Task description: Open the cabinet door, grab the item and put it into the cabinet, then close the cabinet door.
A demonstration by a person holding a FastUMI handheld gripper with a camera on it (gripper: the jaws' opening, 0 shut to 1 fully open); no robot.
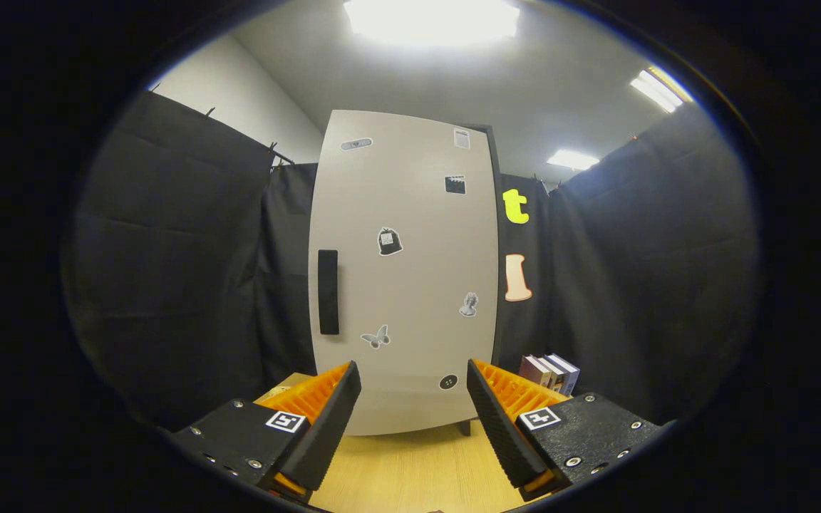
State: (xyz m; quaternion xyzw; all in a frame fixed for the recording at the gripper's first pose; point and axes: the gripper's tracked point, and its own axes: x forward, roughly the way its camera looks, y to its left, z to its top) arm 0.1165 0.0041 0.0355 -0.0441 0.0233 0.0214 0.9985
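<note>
**Tool spread wide before a closed cabinet**

One cabinet (403, 271) stands upright on the pale wooden worktop (410, 470), its single door (410, 214) shut flat against the body. The door carries one dark vertical handle (328, 291) near its left edge. I count seven small stickers scattered over the door face, among them a butterfly (376, 336) low near the handle and a round one (447, 382) near the bottom right.

The tool (414, 406) hangs in front of the cabinet with its two fingers set wide apart and nothing between them. The left finger (325, 427) and the right finger (503, 427) frame the lower part of the door, which stands beyond their tips and apart from them. Neither finger touches the handle, which sits up and to the left of the left fingertip.

To the right of the cabinet, beyond the right finger, a small row of books (551, 372) stands on the worktop; three spines can be made out, though the finger hides their lower part. Black cloth walls close in the booth on both sides, and three ceiling lights glow overhead.
</note>
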